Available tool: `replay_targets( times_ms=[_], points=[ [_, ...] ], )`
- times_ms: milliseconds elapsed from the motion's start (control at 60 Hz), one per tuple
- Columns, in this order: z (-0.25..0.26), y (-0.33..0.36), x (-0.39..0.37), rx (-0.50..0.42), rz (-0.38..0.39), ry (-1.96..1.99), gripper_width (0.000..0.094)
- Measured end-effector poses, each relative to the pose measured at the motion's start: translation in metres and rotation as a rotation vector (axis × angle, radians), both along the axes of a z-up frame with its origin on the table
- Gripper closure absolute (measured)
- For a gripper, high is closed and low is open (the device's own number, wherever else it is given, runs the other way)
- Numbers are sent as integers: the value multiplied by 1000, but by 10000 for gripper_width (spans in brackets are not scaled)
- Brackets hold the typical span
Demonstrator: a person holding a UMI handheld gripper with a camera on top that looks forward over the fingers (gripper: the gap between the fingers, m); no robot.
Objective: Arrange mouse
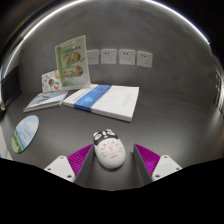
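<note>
Dim, even light with a pale sheen on the tabletop (150, 125); strong fisheye bending toward the edges.

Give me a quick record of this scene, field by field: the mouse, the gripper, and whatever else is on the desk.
Mouse: white mouse on the grey desk, between the fingers
Gripper: gripper open, a gap on each side of the mouse
Beyond the fingers: stack of books lying flat, a thin booklet beside it
Further back: upright leaflet
Wall: row of sockets
</note>
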State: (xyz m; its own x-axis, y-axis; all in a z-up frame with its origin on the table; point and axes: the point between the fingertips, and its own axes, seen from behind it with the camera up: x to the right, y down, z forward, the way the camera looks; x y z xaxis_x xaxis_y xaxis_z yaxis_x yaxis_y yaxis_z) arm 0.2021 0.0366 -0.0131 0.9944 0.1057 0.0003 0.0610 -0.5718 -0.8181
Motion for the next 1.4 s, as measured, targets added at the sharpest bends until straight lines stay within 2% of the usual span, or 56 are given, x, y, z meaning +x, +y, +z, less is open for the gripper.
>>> replay_targets(
  times_ms=[133,200,317,433,500,583,633,750,867,967,1083,1317,1400],
  points=[
    [0,27,15,9,-35,31,134],
    [0,32,21,8,-64,37,376],
    [0,32,23,7,-99,51,407],
    [2,31,25,11,-121,60,508],
    [7,25,33,5,-177,57,526],
    [37,16,29,71,-214,25,539],
    [65,10,10,122,-224,31,539],
    [135,-7,-78,233,-174,39,540],
    [154,-16,-192,283,-118,59,542],
    [121,-19,-277,226,-80,67,543],
    [64,-23,-340,113,-38,55,541],
    [6,-38,-369,-26,-91,48,532],
    [5,-37,-370,-14,-83,12,516]
  ],
)
